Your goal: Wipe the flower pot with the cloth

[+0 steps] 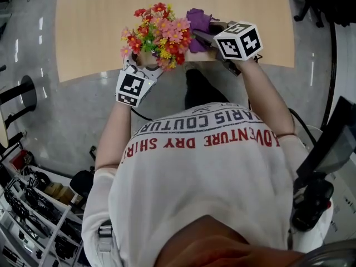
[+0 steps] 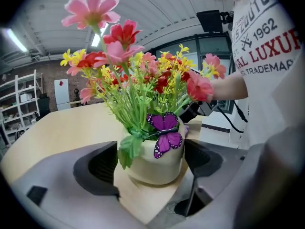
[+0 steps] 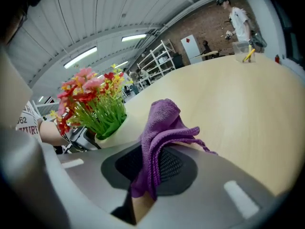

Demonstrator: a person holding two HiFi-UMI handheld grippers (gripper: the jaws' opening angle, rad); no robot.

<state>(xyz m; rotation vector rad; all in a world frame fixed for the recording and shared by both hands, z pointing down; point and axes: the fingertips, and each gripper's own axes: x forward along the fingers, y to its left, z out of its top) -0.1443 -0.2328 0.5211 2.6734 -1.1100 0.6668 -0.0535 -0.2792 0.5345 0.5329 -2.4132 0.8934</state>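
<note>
Table (image 1: 100, 26): the flower pot (image 2: 157, 168) stands at the near edge. Both its flanks are taken by the clasping jaws of the left gripper (image 2: 151, 150). Artificial flowers (image 1: 158, 29) spread wide above the rim and obstruct approach from overhead. The right gripper (image 3: 152, 159), clamped on a purple cloth (image 3: 162, 120), occupies the table just beside the pot's right side. Open tabletop runs left and toward the far edge. A clear container (image 3: 240, 49) stands at a distant edge.
</note>
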